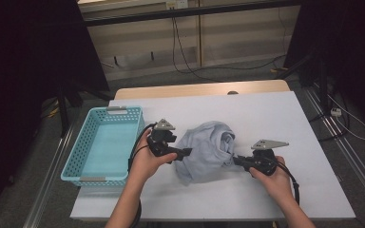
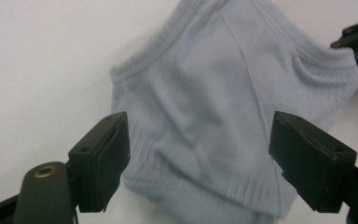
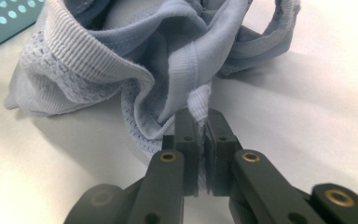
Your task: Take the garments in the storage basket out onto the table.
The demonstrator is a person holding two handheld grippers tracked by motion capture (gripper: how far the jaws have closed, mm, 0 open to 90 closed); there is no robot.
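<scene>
Right gripper view: the right gripper pinches the ribbed, pale-blue knit garment; left gripper gapes wide.

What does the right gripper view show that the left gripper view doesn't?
Right gripper view: the right gripper is shut on a ribbed edge of the light blue garment, and a corner of the blue basket shows at upper left.

Left gripper view: the left gripper stands open, its jaws on either side of the garment's near hem without pressing it; the other gripper's black tip is at the far right edge.

Both: the same crumpled garment lying on the white table.
</scene>
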